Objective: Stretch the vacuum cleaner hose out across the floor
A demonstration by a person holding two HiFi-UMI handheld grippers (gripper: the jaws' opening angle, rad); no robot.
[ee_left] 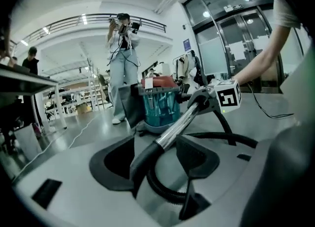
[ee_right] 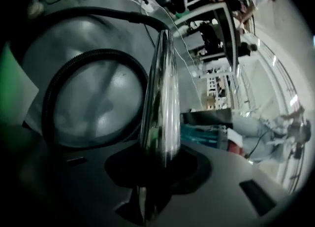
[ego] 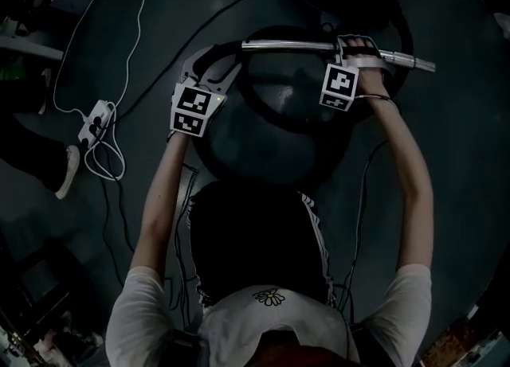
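The vacuum's chrome wand tube (ego: 319, 47) lies crosswise, held off the floor between both grippers. My right gripper (ego: 357, 44) is shut on the tube (ee_right: 160, 98), which runs straight out from between its pads. My left gripper (ego: 223, 59) is at the tube's left end, its jaws closed on the black curved handle (ee_left: 140, 159), where the ribbed black hose (ee_left: 162, 191) joins. The hose (ego: 275, 121) curls in a loop on the floor below the wand (ee_right: 54, 88). The teal and red vacuum canister (ee_left: 157, 105) stands beyond the wand.
A white power strip (ego: 96, 119) with a looped white cord lies on the floor at left, near someone's shoe (ego: 68, 170). A standing person (ee_left: 122, 63) films from behind the canister. A dark table (ee_left: 24, 81) stands at left. Thin black cables trail from both grippers.
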